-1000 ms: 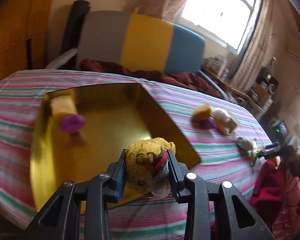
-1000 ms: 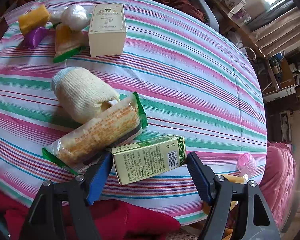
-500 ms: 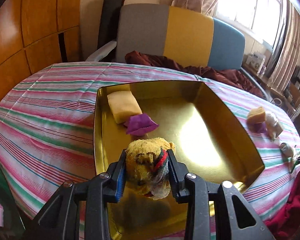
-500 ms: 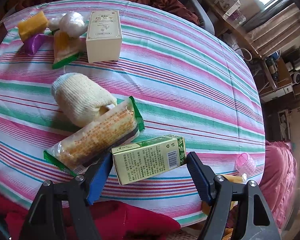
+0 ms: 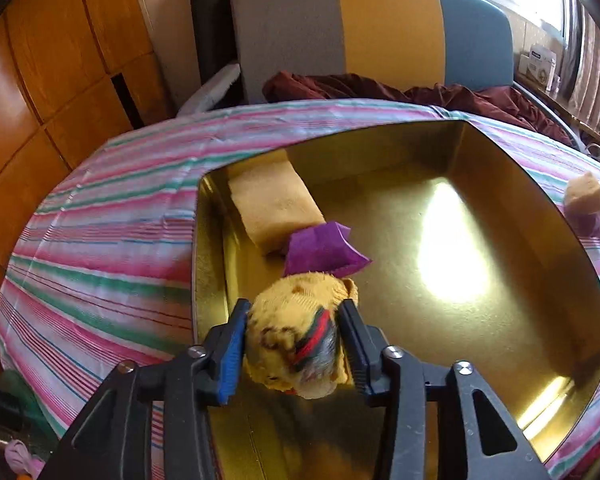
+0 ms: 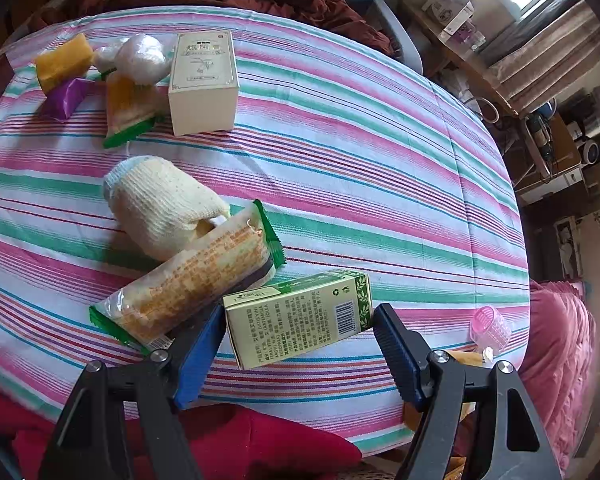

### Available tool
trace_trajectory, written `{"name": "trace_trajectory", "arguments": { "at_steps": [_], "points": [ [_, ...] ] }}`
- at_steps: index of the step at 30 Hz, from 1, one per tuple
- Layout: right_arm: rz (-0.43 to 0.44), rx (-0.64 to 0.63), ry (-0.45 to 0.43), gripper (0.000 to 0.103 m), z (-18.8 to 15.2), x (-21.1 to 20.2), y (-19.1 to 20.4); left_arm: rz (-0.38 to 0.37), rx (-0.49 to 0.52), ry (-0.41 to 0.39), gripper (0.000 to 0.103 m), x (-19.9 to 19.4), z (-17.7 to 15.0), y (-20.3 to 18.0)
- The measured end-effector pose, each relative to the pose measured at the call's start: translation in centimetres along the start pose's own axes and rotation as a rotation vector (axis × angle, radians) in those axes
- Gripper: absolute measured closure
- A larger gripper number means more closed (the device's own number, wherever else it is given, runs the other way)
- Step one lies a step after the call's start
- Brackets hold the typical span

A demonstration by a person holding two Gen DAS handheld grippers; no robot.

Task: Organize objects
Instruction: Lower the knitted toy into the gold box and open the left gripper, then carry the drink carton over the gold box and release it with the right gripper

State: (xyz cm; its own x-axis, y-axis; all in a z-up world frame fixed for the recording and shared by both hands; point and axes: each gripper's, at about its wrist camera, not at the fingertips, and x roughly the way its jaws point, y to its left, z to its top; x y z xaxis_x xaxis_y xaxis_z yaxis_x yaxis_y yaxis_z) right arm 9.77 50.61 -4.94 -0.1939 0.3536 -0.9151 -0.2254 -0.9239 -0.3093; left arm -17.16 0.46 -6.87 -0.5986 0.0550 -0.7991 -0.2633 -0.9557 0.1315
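My left gripper [image 5: 294,334] is shut on a yellow knitted sock ball [image 5: 300,320] with a red and green band, held over the near left part of a gold metal tray [image 5: 500,216]. In the tray lie a yellow sponge [image 5: 274,204] and a purple packet [image 5: 322,250]. My right gripper [image 6: 300,354] is open, its jaws on either side of a green carton [image 6: 300,320] lying on the striped tablecloth [image 6: 340,152]. A wrapped snack bar [image 6: 188,280] and a cream sock ball [image 6: 160,204] lie just left of the carton.
Further back on the table are a white box [image 6: 203,84], a yellow sponge [image 6: 64,62], a purple packet [image 6: 66,96], a snack packet [image 6: 128,110] and a white bag [image 6: 142,58]. A pink hair roller [image 6: 490,326] sits near the right edge. A striped chair [image 5: 372,28] stands behind the table.
My left gripper has swung left and moved in over the tray with the sock ball; the tray's near left corner is now under it. My right gripper has barely moved.
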Motion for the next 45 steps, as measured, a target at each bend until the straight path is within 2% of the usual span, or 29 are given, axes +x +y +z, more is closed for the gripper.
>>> {"name": "trace_trajectory", "arguments": {
  "at_steps": [4,6,12,19,22,25,28,30,34,37,41,45],
  "points": [
    [0.005,0.004,-0.005,0.027,0.0,0.0,0.0,0.007,-0.013,-0.028,0.047,-0.8,0.0,0.2],
    [0.005,0.007,-0.010,0.027,-0.1,-0.2,0.0,0.005,-0.036,-0.043,0.039,-1.5,-0.3,0.5],
    [-0.008,0.031,-0.045,0.027,-0.2,-0.7,-0.3,-0.011,-0.136,-0.087,0.038,-4.1,-2.3,1.6],
    [-0.013,0.152,-0.122,0.027,-0.8,-2.2,-1.9,-0.073,-0.227,-0.117,0.038,-7.4,-4.4,2.9],
    [-0.005,0.192,-0.172,0.027,-0.5,-4.5,-2.1,-0.068,-0.239,-0.126,0.038,-8.2,-4.9,3.6],
    [0.063,0.181,-0.274,0.027,1.1,-8.5,-0.2,-0.072,-0.284,-0.128,0.038,-8.5,-5.3,4.7],
    [0.158,0.086,-0.367,0.027,3.3,-12.1,5.0,-0.073,-0.311,-0.139,0.039,-8.9,-5.7,5.5],
    [0.240,0.004,-0.416,0.027,4.7,-14.0,9.8,-0.070,-0.326,-0.148,0.039,-9.2,-5.9,6.0],
    [0.429,-0.162,-0.458,0.027,7.1,-16.3,20.2,-0.058,-0.372,-0.168,0.039,-9.9,-6.3,7.7],
    [0.586,-0.258,-0.425,0.027,8.7,-16.4,28.3,-0.053,-0.409,-0.183,0.039,-10.3,-6.5,8.9],
    [0.702,-0.357,-0.340,0.027,9.5,-15.1,38.9,-0.048,-0.446,-0.186,0.039,-10.3,-6.9,10.0],
    [0.716,-0.460,-0.291,0.026,8.6,-13.8,46.7,-0.047,-0.465,-0.176,0.039,-9.8,-7.2,10.9]
  ]
}}
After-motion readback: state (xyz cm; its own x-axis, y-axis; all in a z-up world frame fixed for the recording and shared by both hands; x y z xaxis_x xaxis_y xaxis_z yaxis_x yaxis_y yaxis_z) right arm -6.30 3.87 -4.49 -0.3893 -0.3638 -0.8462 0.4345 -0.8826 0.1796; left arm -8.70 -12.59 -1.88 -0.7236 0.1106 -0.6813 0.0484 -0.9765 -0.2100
